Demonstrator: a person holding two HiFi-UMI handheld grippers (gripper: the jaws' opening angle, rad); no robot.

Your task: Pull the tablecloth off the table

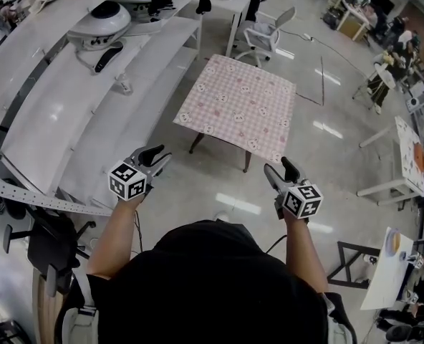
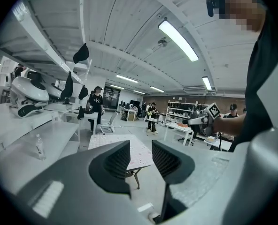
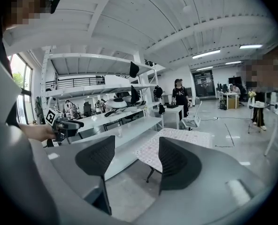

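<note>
A pink patterned tablecloth [image 1: 239, 104] covers a small square table on the grey floor ahead of me. It also shows between the jaws in the left gripper view as the tablecloth [image 2: 139, 150] and in the right gripper view as the tablecloth [image 3: 176, 137]. My left gripper [image 1: 158, 157] is held in the air short of the table's near left corner, jaws apart and empty. My right gripper [image 1: 279, 170] hovers short of the near right corner, jaws wide and empty. Neither touches the cloth.
Long white benches [image 1: 90, 113] with white machine shells and a small bottle [image 1: 124, 86] run along the left. A white office chair [image 1: 263, 34] stands beyond the table. Other tables and people sit at the right, one table [image 1: 411, 156] close by.
</note>
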